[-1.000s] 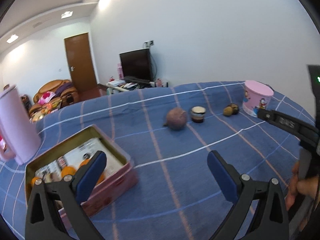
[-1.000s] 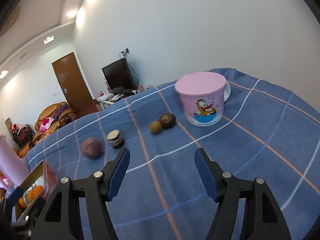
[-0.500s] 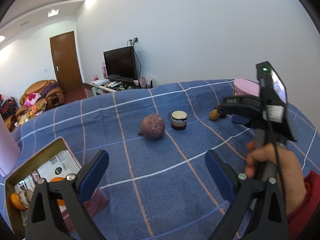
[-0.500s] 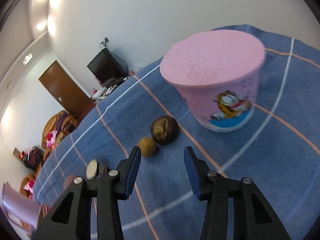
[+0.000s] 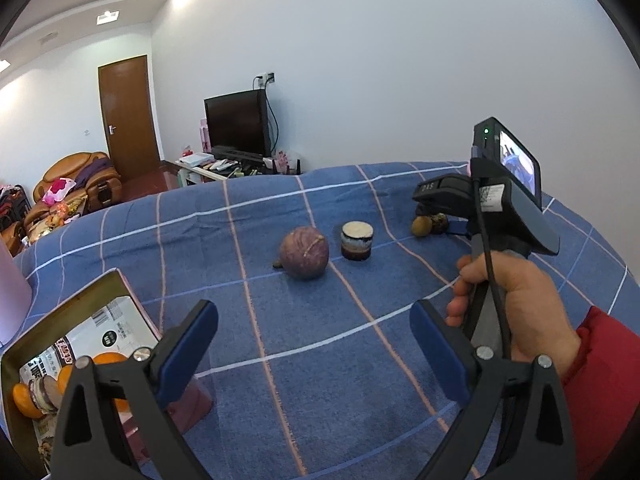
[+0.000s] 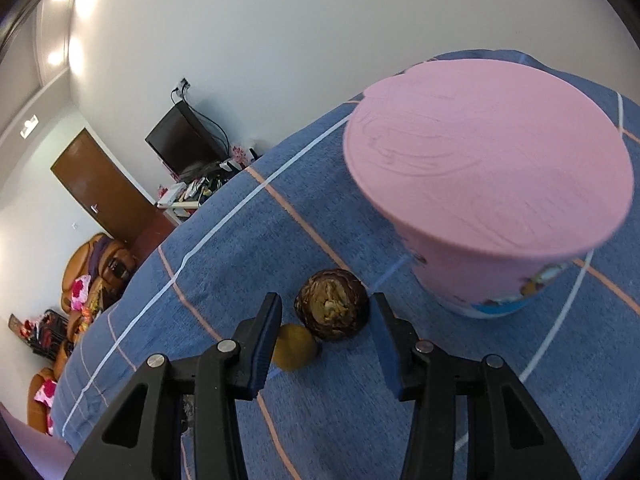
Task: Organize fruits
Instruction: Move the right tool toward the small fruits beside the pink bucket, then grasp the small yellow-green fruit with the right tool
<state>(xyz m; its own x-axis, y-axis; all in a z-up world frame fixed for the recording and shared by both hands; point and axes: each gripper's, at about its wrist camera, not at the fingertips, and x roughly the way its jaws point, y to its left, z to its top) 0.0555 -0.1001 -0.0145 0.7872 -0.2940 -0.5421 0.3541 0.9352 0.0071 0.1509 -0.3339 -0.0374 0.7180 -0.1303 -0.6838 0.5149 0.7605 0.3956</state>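
A dark brown fruit (image 6: pixel 332 310) lies on the blue checked cloth (image 6: pixel 240 256), between the fingertips of my right gripper (image 6: pixel 326 307). The jaws stand narrow, with a sliver of gap at each pad, so they are not pressing it. A small yellow-brown fruit (image 6: pixel 294 346) touches the dark one, beside the left finger. My left gripper (image 5: pixel 312 320) hangs open and empty above the cloth. Ahead of it lie a round purple fruit (image 5: pixel 304 254) and a cut fruit piece (image 5: pixel 357 240). An open tin (image 5: pixel 80 300) at the lower left holds oranges (image 5: pixel 106 360).
A pink lidded cup (image 6: pixel 488 184) stands just right of the dark fruit, close to the right finger. A person's hand (image 5: pixel 516 300) in a red sleeve holds the right gripper's handle. A pink jug (image 5: pixel 12 292) stands at the left edge. The cloth drops off behind.
My right gripper has moved forward and down to the two small fruits beside the pink cup, and its jaws have narrowed around the dark one. The left view has swung slightly right.
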